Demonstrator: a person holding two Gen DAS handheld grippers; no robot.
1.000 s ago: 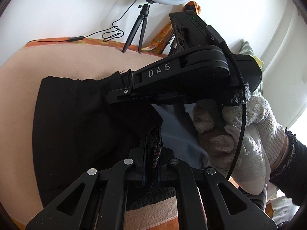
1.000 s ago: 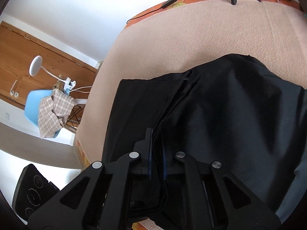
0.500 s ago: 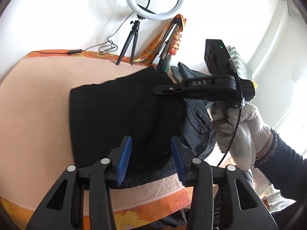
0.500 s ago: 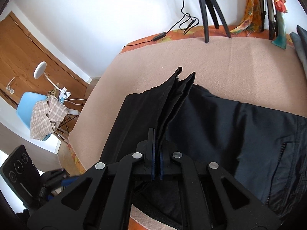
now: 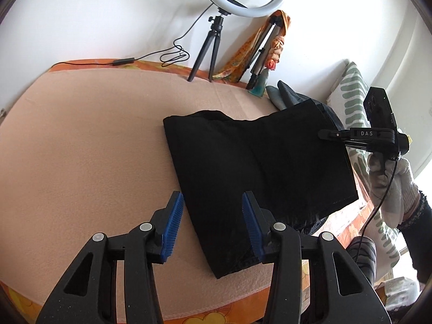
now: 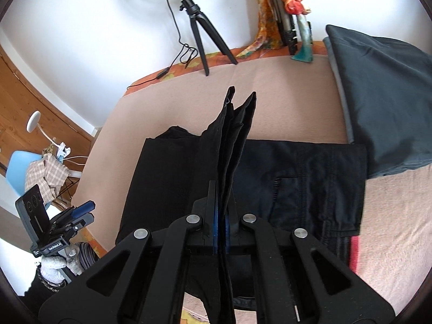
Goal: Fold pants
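Note:
Black pants (image 5: 248, 167) lie folded on the peach-covered table (image 5: 89, 148). My left gripper (image 5: 213, 224) is open and empty, its blue pads on either side of the pants' near left edge. My right gripper (image 6: 221, 216) is shut on the pants' leg ends (image 6: 229, 135) and holds them lifted over the waist part (image 6: 310, 172). In the left wrist view the right gripper (image 5: 324, 134) grips the far right edge of the folded layer. In the right wrist view the left gripper (image 6: 81, 210) shows at the lower left.
A ring light on a tripod (image 5: 216, 35) and a folded tripod (image 5: 259, 51) stand at the table's far edge. A dark grey folded garment (image 6: 383, 102) lies at the right. A patterned cushion (image 5: 353, 100) sits beyond the table.
My left gripper has let go of the pants, opened and pulled back toward the near edge. My right gripper has carried the leg ends to the right over the waist.

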